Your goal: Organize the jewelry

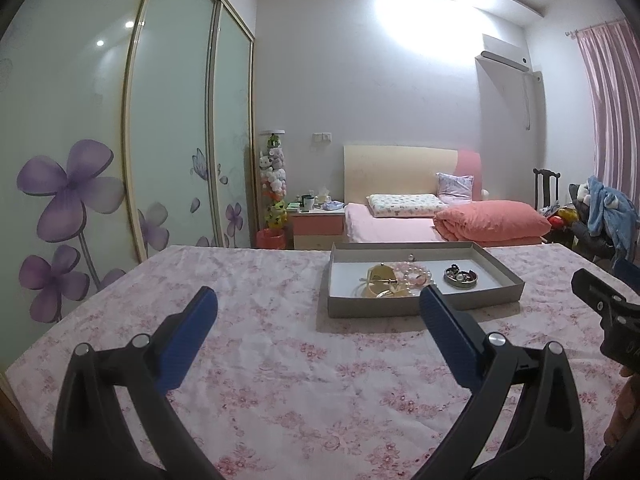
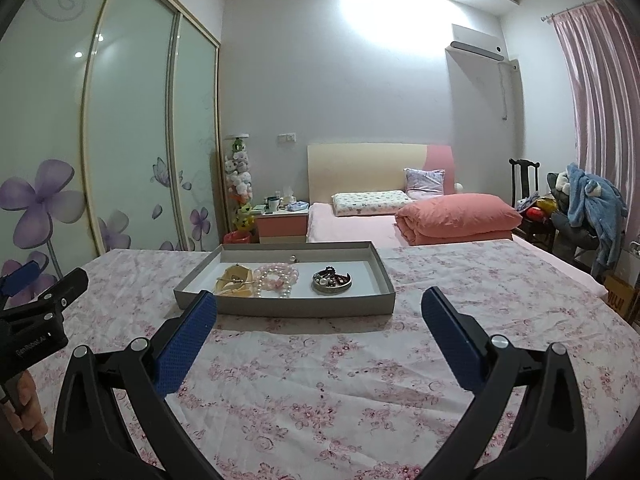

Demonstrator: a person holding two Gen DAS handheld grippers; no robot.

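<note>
Two grippers, both empty, jaws spread wide, hanging above the near part of the counter w/ nothing between the blue pads. Left gripper [image 1: 318,304] sits left of the tray; right gripper [image 2: 320,308] lines up more w/ the tray's right half.

Jewelry is all inside a shallow grey tray [image 2: 280,306] on the floral cloth [image 2: 320,380], toward the far edge of the counter, roughly mid-width. Contents, left to right: gold-coloured pieces [image 2: 236,278], a heap of pink/white pearl strands [image 2: 278,278], a small round metal dish [image 2: 332,280] w/ tiny bits in it. One small item [image 2: 294,258] lies alone near the tray's far wall; too small to tell what it is.

Handling, as I judge it:
- Pearl strands: light, limp, slippery beads, prob. tangled. Pinch across a bunch of strands, not one bead, else it rolls out. Lift slow; loose loops will trail and may snag the gold bits touching them.
- Gold pieces: look thin, stiff, light, maybe bendable. Grip on a flat edge, gentle squeeze.
- Dish: rigid, heavier than the rest, low rim. Take by the rim, keep level or the small bits spill.
- Tray: card-like, light, will slide on the cloth if nudged. One gripper could steady a wall while the other picks.
</note>
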